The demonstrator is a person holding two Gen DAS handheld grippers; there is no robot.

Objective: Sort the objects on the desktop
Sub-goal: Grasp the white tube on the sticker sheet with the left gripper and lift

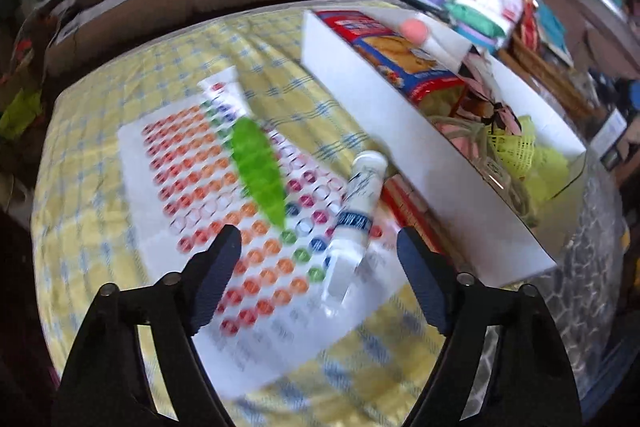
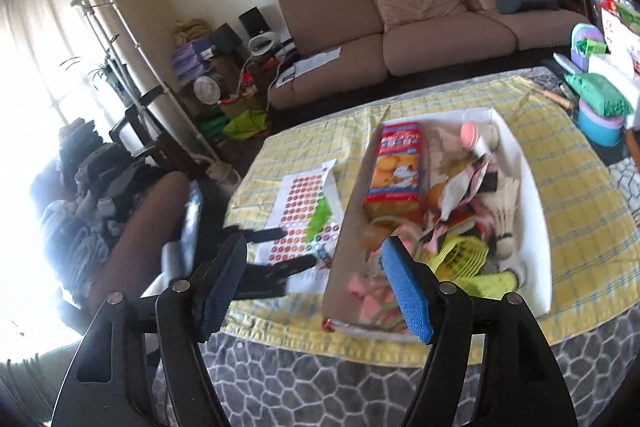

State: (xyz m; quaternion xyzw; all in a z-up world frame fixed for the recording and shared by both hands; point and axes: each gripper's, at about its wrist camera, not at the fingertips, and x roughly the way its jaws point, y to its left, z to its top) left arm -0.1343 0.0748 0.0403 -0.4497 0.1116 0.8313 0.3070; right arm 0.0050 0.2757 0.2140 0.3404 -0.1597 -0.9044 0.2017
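Note:
A white tube with blue print [image 1: 357,215] lies on a sticker sheet [image 1: 248,211] on the yellow checked cloth, next to a green leaf-shaped toy [image 1: 258,171]. My left gripper [image 1: 320,247] is open just above the sheet, with the tube's near end between its fingers and untouched. A white tray [image 1: 400,123] to the right holds a biscuit box [image 1: 400,59], shuttlecocks and other items. My right gripper [image 2: 312,263] is open and empty above the tray's near left corner [image 2: 340,307]. The left gripper [image 2: 288,247] also shows in the right wrist view over the sheet [image 2: 304,203].
A brown sofa [image 2: 420,27] stands behind the table. Bags, boxes and a lilac container [image 2: 588,47] crowd the table's far right. A grey patterned mat [image 2: 320,387] covers the near table edge. A person's arm [image 2: 140,227] is at the left.

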